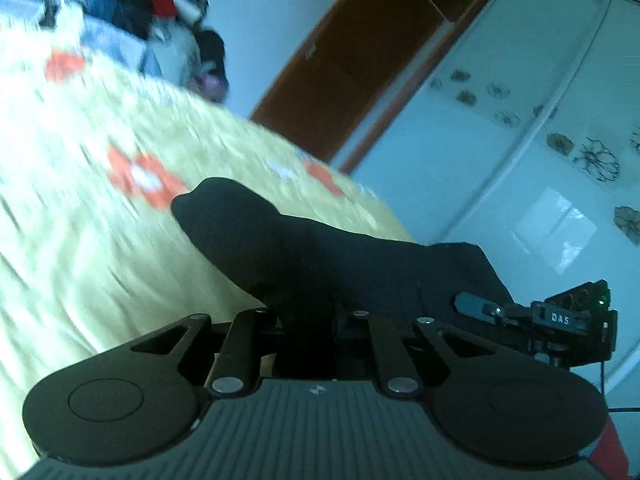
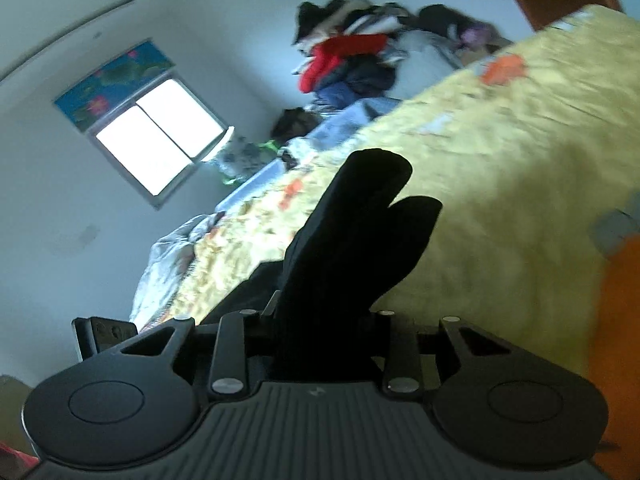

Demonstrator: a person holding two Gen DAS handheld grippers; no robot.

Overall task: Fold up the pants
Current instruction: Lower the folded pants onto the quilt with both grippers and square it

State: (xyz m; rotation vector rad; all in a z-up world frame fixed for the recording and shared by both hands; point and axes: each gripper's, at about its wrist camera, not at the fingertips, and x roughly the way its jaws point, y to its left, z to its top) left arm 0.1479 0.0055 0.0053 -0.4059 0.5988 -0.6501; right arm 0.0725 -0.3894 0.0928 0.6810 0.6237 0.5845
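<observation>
A yellow floral bed (image 2: 500, 168) carries black pants (image 2: 352, 240) and piled clothes (image 2: 352, 60).

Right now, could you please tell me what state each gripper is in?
Left gripper: closed on the black pants.
Right gripper: closed on the black pants too.

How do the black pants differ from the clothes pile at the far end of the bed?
The pants are one plain black piece; the clothes pile mixes red, blue, white and dark items. The pants run from the near bedspread into both grippers, left gripper and right gripper, each shut on the cloth; nothing grips the pile. The pants are stretched long; the pile is a heap. Both are fabric on the bed.
</observation>
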